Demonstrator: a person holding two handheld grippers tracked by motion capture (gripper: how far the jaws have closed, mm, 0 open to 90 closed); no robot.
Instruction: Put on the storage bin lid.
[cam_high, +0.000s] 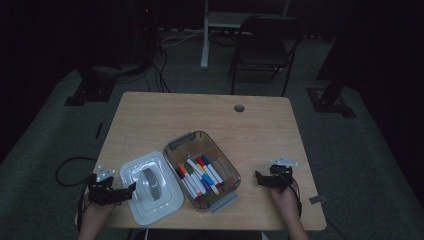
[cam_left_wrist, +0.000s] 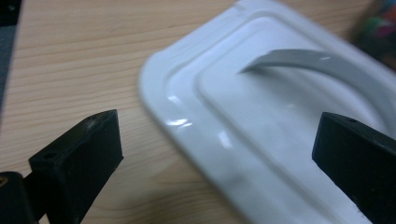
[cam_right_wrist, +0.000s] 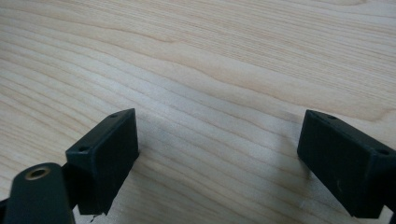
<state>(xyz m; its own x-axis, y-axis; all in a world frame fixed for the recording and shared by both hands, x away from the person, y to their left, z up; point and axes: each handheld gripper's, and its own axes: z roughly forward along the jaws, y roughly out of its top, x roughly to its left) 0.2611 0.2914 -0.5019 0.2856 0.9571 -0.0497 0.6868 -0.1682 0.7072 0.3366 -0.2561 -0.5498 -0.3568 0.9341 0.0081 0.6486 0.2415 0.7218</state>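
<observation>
Dark floor and a black folding chair (cam_high: 262, 42) lie beyond a pale wooden table (cam_high: 165, 112), on whose near half the work sits. At its centre, a clear plastic box with grey latches (cam_high: 175, 150) stands open, holding a row of coloured marker pens (cam_high: 200, 176). Its white rectangular plastic lid with a grey arched handle (cam_high: 150, 186) lies flat on the table, touching the box's left side, so the box is uncovered and, as I judge it, putting the lid back on and latching it is what remains. From the near left the left gripper (cam_high: 125, 192) reaches for that lid with its jaws spread wide; in the left gripper view the lid's rim (cam_left_wrist: 196, 135) runs between them and the handle (cam_left_wrist: 322, 63) arches just beyond, but nothing is clamped yet. Farther right, the right gripper (cam_high: 261, 179) hovers apart from the box with its jaws also spread, bare wood (cam_right_wrist: 219, 93) beneath it, holding nothing.
</observation>
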